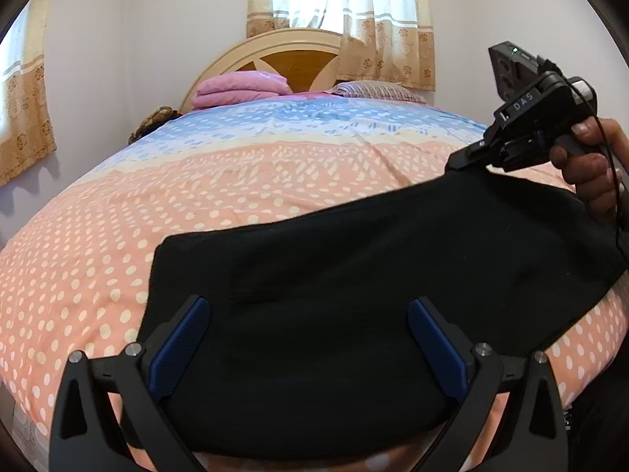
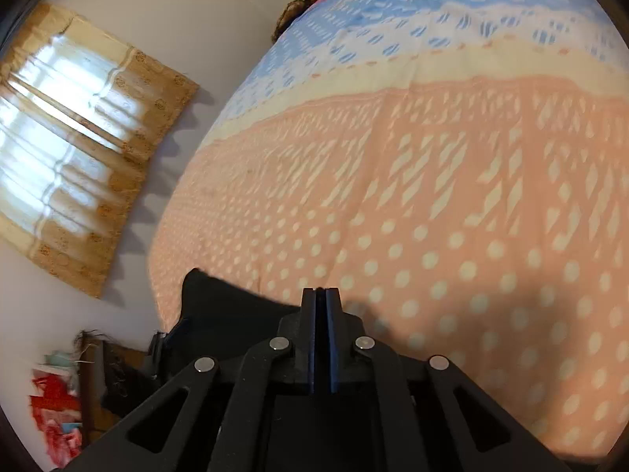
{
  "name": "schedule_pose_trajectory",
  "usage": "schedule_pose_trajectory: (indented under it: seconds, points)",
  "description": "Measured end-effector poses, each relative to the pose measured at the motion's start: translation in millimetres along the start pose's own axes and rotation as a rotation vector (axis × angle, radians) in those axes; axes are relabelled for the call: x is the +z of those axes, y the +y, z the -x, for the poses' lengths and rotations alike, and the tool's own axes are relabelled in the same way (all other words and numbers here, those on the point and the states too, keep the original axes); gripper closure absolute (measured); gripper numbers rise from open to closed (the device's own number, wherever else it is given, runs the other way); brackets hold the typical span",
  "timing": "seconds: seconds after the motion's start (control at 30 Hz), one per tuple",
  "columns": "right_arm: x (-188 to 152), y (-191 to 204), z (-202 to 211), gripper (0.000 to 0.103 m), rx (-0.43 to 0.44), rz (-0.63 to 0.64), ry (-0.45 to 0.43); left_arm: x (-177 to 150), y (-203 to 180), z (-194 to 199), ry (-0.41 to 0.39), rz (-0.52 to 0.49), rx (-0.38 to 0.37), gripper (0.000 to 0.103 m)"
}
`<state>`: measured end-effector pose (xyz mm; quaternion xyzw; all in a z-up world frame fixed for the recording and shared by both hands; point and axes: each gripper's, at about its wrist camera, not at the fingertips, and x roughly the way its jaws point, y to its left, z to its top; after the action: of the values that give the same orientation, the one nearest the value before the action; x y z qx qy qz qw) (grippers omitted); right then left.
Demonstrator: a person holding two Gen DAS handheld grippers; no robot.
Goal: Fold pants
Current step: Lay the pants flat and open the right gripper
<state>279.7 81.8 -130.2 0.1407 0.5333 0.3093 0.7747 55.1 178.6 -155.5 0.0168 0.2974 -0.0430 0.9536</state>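
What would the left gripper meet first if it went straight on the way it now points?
Probably the black pants. The left gripper is open with its fingers either side of the dark cloth lying on the bedspread; how far above it cannot be judged.

One pants (image 1: 354, 259), two pillows (image 1: 240, 88), two curtains (image 1: 342, 8)

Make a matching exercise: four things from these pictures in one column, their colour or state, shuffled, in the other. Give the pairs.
Things:
1. pants
2. left gripper
3. right gripper
4. blanket

States:
A. shut
B. pink, folded by the headboard
C. open
D. black, spread on the bed

Pairs: 1-D, 2-C, 3-A, 4-B
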Motion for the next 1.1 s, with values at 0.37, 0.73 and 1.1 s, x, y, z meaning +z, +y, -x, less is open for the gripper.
schedule_pose_trajectory:
  seconds: [0.37, 0.73, 1.1]
  points:
    - [-48, 4, 54, 0.068, -0.103, 0.164, -0.12, 13, 4, 23, -0.036, 0.055, -0.016, 0.0]
    - [-176, -26, 118, 0.066, -0.279, 0.188, -0.116, 14, -74, 10, 0.021, -0.061, -0.199, 0.0]
    - [-213, -32, 150, 0.064, -0.263, 0.19, -0.218, 10, -81, 25, 0.038, -0.083, -0.156, 0.0]
